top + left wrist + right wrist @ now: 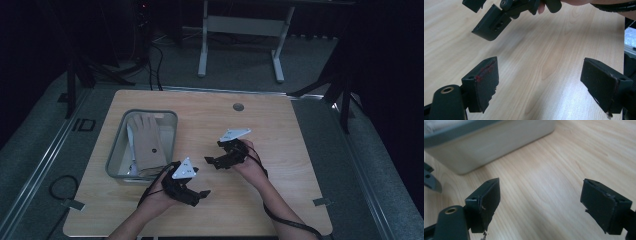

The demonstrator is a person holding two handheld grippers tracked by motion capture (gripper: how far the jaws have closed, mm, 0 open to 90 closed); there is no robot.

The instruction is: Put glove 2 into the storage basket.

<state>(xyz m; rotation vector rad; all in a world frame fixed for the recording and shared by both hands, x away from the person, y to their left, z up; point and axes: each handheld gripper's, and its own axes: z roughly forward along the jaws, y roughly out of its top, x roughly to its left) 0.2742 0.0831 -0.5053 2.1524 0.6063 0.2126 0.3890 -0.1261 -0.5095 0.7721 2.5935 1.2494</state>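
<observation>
While both hands are held low over the wooden table, nothing is gripped by either tool. At the lower centre of the high view the left gripper is seen, its grey three-cornered plate tipped toward the camera; in its own view its jaws are spread wide, with bare wood grain between them and nothing pinched. A little higher and to the right of it the right gripper is found, pointed toward the left of the frame — its jaws are likewise parted in the right gripper view, again with only table surface between them.

Left of both grippers, in the centre-left of the high view, a grey bin is set on the table. Inside it a tan glove is laid flat, fingers toward the top of the frame, with a pale white item beside it that cannot be made out. The bin's near wall is shown at the upper left of the right gripper view, near the jaws but not touched. At the top of the left gripper view the right gripper is caught, apart from the left one's jaws.
</observation>
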